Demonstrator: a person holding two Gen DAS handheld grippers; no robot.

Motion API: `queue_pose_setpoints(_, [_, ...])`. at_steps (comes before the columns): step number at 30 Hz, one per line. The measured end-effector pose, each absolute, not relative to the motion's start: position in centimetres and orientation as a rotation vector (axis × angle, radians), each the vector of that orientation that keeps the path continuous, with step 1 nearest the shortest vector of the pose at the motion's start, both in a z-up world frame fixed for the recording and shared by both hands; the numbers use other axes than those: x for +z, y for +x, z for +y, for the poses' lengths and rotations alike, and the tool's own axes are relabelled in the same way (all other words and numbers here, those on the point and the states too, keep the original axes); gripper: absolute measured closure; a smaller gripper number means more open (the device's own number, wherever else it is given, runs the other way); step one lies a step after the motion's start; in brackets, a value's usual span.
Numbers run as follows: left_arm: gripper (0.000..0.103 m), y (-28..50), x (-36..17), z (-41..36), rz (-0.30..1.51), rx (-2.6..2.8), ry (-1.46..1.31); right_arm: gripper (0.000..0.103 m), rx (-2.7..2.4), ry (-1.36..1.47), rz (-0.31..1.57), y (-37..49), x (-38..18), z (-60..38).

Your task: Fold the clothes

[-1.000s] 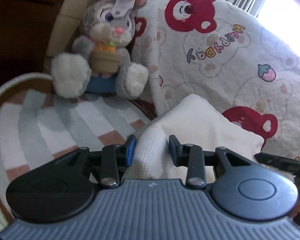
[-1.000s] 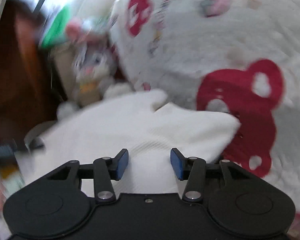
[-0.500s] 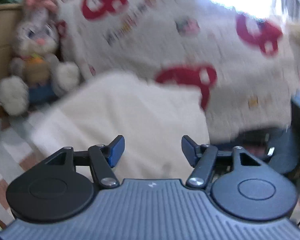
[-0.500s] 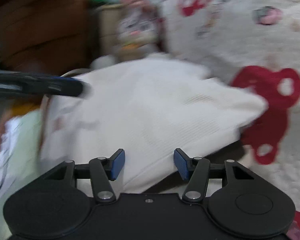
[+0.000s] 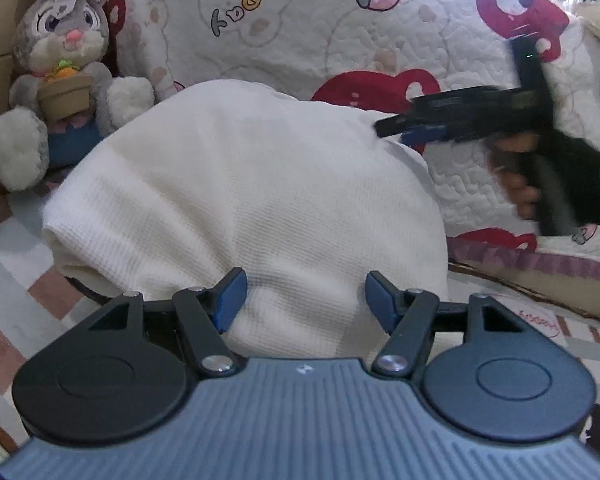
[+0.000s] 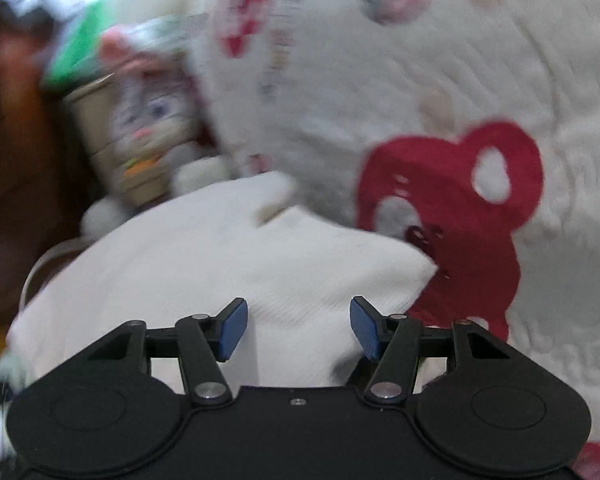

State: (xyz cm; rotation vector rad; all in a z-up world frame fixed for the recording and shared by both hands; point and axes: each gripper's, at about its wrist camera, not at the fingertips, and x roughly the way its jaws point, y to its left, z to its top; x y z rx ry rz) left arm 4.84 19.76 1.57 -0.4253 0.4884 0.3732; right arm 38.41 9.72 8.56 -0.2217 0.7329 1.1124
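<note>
Folded cream garment (image 5: 244,200) lying as a rounded bundle in the middle of the left wrist view, resting on a striped mat (image 5: 16,272) of white, grey and pinkish bands. Ribbed knit, thick, its near edge rolled under at the left. Behind it, touching along the far side, a quilted blanket (image 5: 300,32) with red bears, strawberries and coloured letters. At far left, a grey plush rabbit (image 5: 64,64) sitting upright just beside the bundle's corner, a little pot with a carrot held at its chest.

Left gripper (image 5: 302,300) low over the near edge of the garment, fingers (image 5: 230,298) spread wide, blue pads clear of the cloth on both sides, nothing pinched. Cloth showing in the gap, not gripped.

Right gripper (image 5: 416,130) seen side-on at the bundle's far right corner, blurred, a hand (image 5: 516,176) wrapped around its dark handle. Whether the tips touch the cloth there: cannot tell from this angle.

Over to the right wrist view, smeared with blur: right gripper (image 6: 298,326) with fingers (image 6: 364,328) opening, already wide apart, garment (image 6: 220,264) lying beneath and ahead of them, pads not pressing on it. Red bear print of the blanket (image 6: 440,80) to the right, rabbit (image 6: 148,140) hazy at upper left.
</note>
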Motion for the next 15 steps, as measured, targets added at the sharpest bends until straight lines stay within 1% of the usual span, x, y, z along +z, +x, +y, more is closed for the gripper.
queue_pose_setpoints(1, [0.038,4.7,1.4,19.9,0.48,0.367,-0.434,0.033,1.081,-0.177,0.786,39.6,7.8,10.4])
queue_pose_setpoints(3, [0.038,4.7,1.2,19.8,0.47,0.358,-0.431,0.033,1.075,-0.101,0.833,41.2,6.7,11.1])
queue_pose_setpoints(4, [0.038,4.8,1.2,19.7,0.467,0.357,-0.426,0.036,1.069,-0.068,0.853,42.0,6.2,11.3])
queue_pose_setpoints(5, [0.038,4.8,1.2,19.6,0.466,0.356,-0.424,0.043,1.046,-0.074,0.84,42.3,6.1,11.4])
queue_pose_setpoints(6, [0.038,4.9,1.2,19.6,0.464,0.354,-0.423,0.066,1.023,-0.079,0.827,42.6,6.1,11.5])
queue_pose_setpoints(8, [0.038,5.0,1.3,19.4,0.462,0.351,-0.419,0.068,0.953,-0.143,0.771,42.5,6.4,11.7])
queue_pose_setpoints(10, [0.038,5.1,1.3,19.3,0.48,0.366,-0.42,0.076,0.83,-0.274,0.67,41.8,7.1,12.0])
queue_pose_setpoints(11, [0.035,5.1,1.4,19.3,0.491,0.374,-0.421,0.076,0.77,-0.313,0.644,41.6,7.6,11.6])
queue_pose_setpoints(12, [0.035,5.1,1.4,19.4,0.492,0.375,-0.428,0.074,0.759,-0.293,0.647,41.4,8.0,10.9])
queue_pose_setpoints(13, [0.035,5.0,1.5,19.5,0.493,0.376,-0.436,0.072,0.794,-0.235,0.644,41.0,8.5,9.9])
queue_pose_setpoints(14, [0.035,4.9,1.7,19.7,0.493,0.378,-0.453,0.072,0.86,-0.165,0.634,40.3,9.1,8.6])
queue_pose_setpoints(15, [0.035,5.0,1.8,19.7,0.5,0.381,-0.461,0.066,0.92,-0.121,0.634,39.3,9.3,7.5])
